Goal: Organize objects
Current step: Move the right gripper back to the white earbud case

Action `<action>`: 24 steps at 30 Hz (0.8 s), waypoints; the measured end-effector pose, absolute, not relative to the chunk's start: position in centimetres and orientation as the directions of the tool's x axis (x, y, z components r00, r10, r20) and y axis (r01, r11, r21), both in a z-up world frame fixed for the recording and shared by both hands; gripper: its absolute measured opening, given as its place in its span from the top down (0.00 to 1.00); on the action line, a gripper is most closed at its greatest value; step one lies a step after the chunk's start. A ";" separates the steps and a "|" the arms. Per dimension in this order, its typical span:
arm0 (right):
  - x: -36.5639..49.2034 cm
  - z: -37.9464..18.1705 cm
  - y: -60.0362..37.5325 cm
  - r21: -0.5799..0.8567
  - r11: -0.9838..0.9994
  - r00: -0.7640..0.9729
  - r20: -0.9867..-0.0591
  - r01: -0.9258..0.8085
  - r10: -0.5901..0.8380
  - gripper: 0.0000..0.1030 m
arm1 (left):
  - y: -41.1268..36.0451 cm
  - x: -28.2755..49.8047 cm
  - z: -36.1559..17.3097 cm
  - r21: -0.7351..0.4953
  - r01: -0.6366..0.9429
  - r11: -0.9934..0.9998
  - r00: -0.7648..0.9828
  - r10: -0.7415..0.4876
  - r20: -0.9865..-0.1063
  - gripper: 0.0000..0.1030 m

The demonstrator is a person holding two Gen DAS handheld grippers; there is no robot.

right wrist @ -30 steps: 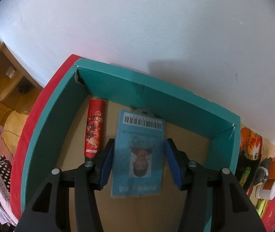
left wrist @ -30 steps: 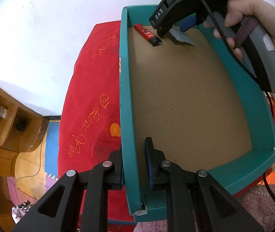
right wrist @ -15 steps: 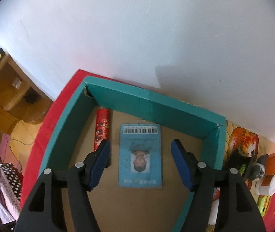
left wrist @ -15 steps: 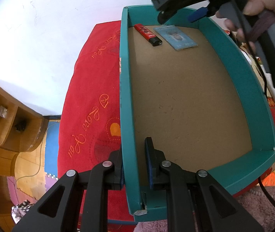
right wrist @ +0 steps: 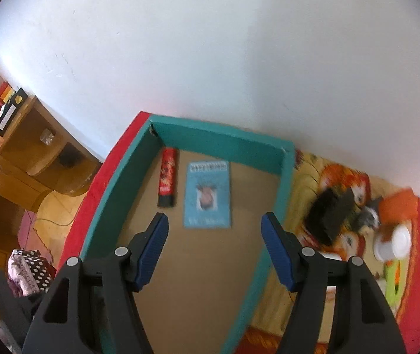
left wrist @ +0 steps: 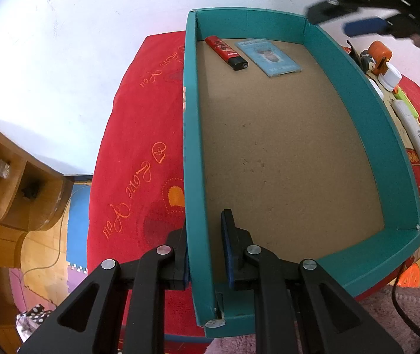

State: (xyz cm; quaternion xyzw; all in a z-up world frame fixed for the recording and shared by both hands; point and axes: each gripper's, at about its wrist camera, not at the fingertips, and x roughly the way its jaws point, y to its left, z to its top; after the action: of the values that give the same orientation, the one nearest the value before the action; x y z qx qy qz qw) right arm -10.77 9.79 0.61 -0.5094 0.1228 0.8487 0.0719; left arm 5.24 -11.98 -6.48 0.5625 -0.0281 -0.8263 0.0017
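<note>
Blue ID card (right wrist: 207,196) now lies released beside the red lighter (right wrist: 167,181) in the teal box (left wrist: 193,135), right hand-held gripper (right wrist: 214,247) lifted away empty and wide, left hand-held gripper (left wrist: 205,246) clamping the box wall, so the next loose item can follow.

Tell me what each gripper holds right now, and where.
Left gripper clamps the teal box by its near side wall. Right gripper is open, holding nothing.

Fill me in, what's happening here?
A person is sorting small items into a teal box. The left gripper is clamped on the box's side wall. The right gripper is open and empty above it. A red lighter and a blue ID card lie inside.
</note>
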 end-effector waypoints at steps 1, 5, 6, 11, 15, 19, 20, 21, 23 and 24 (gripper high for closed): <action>-10.0 0.7 10.1 0.142 -0.956 -0.468 -0.884 -0.258 -0.005 0.36 | -12.0 5.2 -6.5 0.048 -0.028 -0.998 -0.367 -0.034 -0.930 0.83; -8.3 0.9 10.0 0.137 -0.949 -0.469 -0.883 -0.283 0.012 0.36 | -12.0 5.2 -6.5 0.048 -0.028 -0.998 -0.368 -0.034 -0.929 0.83; -7.6 1.2 10.5 0.134 -0.948 -0.468 -0.883 -0.287 0.017 0.36 | -12.0 5.2 -6.5 0.048 -0.028 -0.998 -0.367 -0.035 -0.929 0.83; -5.0 1.5 11.8 0.132 -0.938 -0.459 -0.888 -0.320 0.032 0.36 | -12.0 5.1 -6.5 0.046 -0.028 -0.999 -0.367 -0.033 -0.930 0.83; -2.9 1.5 13.2 0.130 -0.926 -0.448 -0.893 -0.355 0.046 0.36 | -11.8 5.1 -6.7 0.045 -0.031 -0.999 -0.366 -0.031 -0.930 0.83; -0.6 1.3 14.8 0.115 -0.908 -0.429 -0.900 -0.404 0.076 0.36 | -12.0 5.0 -6.7 0.043 -0.033 -0.999 -0.365 -0.028 -0.931 0.83; 0.3 1.1 15.2 0.113 -0.899 -0.422 -0.902 -0.422 0.085 0.36 | -12.0 5.0 -6.7 0.043 -0.034 -0.998 -0.364 -0.028 -0.931 0.83; 0.9 1.0 15.5 0.113 -0.893 -0.418 -0.904 -0.436 0.090 0.36 | -11.9 5.0 -6.7 0.043 -0.036 -0.998 -0.364 -0.027 -0.931 0.83; 2.5 0.4 16.4 0.109 -0.875 -0.402 -0.910 -0.472 0.104 0.36 | -12.1 4.9 -6.6 0.042 -0.037 -0.998 -0.363 -0.026 -0.931 0.83; 3.1 0.2 16.7 0.106 -0.867 -0.394 -0.912 -0.487 0.110 0.36 | -12.1 4.9 -6.7 0.042 -0.037 -0.998 -0.363 -0.025 -0.931 0.83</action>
State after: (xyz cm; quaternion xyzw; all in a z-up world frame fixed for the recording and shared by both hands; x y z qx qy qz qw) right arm 3.05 16.72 0.19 -0.5190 0.1817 0.8149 0.1833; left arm 4.86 -12.10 -6.65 0.5642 -0.0276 -0.8251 -0.0035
